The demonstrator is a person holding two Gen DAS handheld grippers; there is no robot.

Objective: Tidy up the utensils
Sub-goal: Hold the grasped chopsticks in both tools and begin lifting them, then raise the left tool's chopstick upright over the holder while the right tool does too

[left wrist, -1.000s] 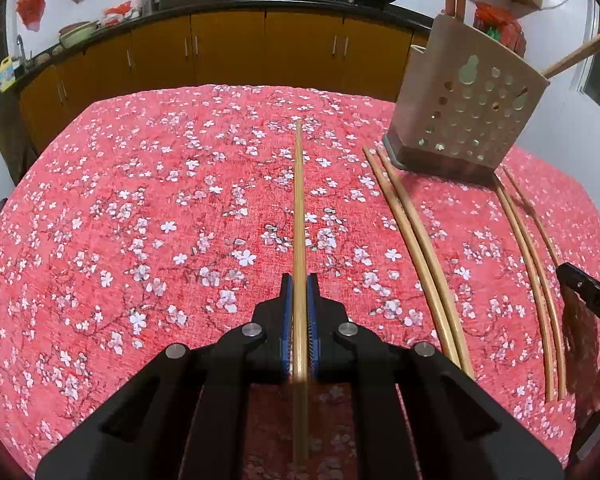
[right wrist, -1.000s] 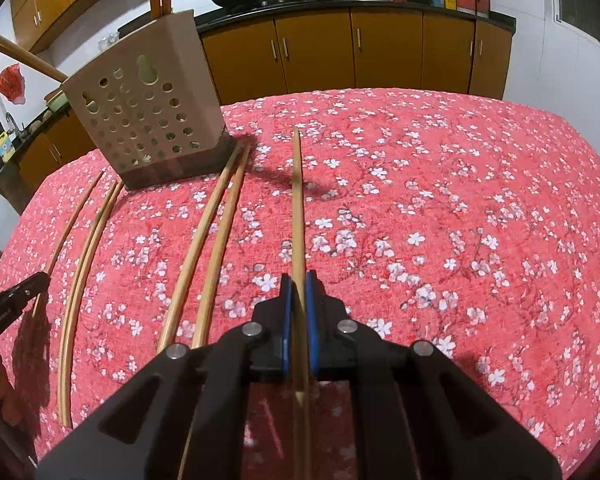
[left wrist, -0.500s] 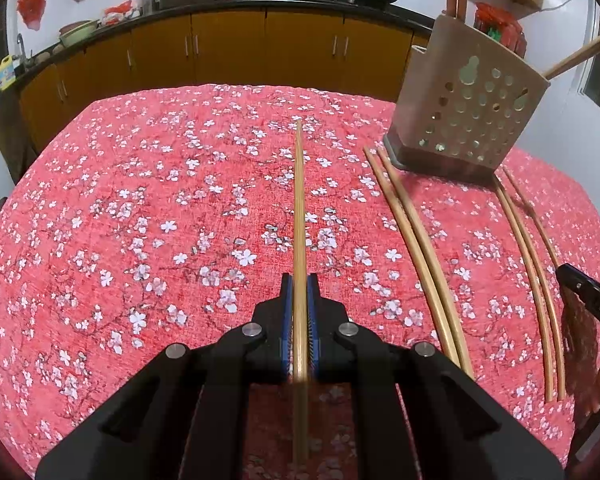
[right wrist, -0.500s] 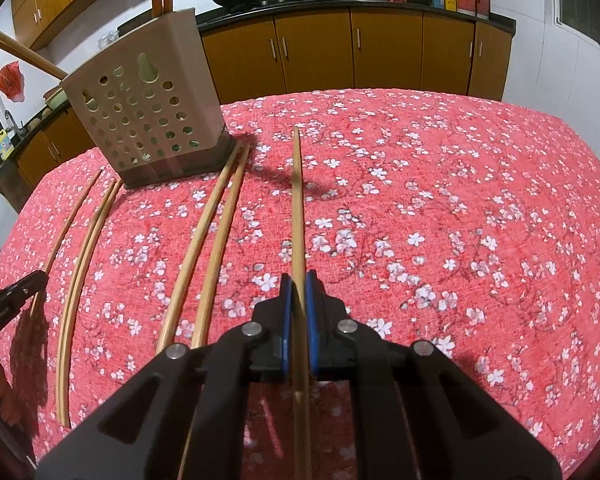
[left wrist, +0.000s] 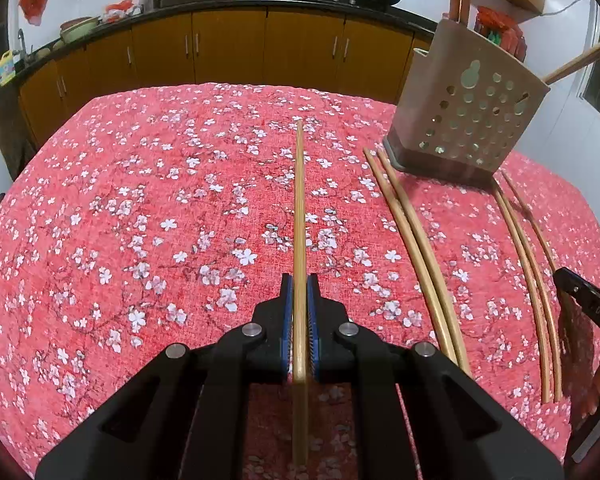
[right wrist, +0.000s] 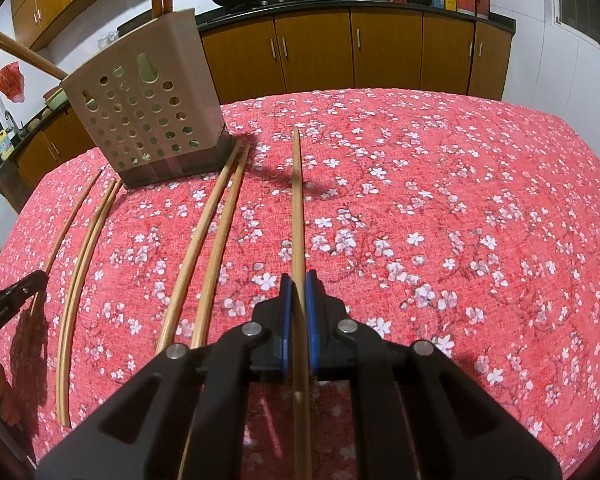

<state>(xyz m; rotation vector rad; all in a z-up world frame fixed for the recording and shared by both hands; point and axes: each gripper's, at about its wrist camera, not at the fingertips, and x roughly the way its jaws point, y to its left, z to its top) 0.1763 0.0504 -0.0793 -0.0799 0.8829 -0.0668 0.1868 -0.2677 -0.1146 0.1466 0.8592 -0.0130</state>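
**Each gripper clamps one chopstick over the floral table**

The red floral tablecloth [left wrist: 140,200] spreads to far wooden cabinets [left wrist: 228,48]. A perforated beige utensil holder [left wrist: 466,120] stands at the far side, with chopsticks sticking up and out of it. The left gripper [left wrist: 299,312] is clenched on a bamboo chopstick [left wrist: 299,208], long axis pointing straight away. The right gripper [right wrist: 298,312] likewise grasps its own chopstick [right wrist: 297,208]. Loose chopstick pairs [right wrist: 204,248] lie lengthwise before the holder. Only the right view shows the window [right wrist: 588,0] wall.
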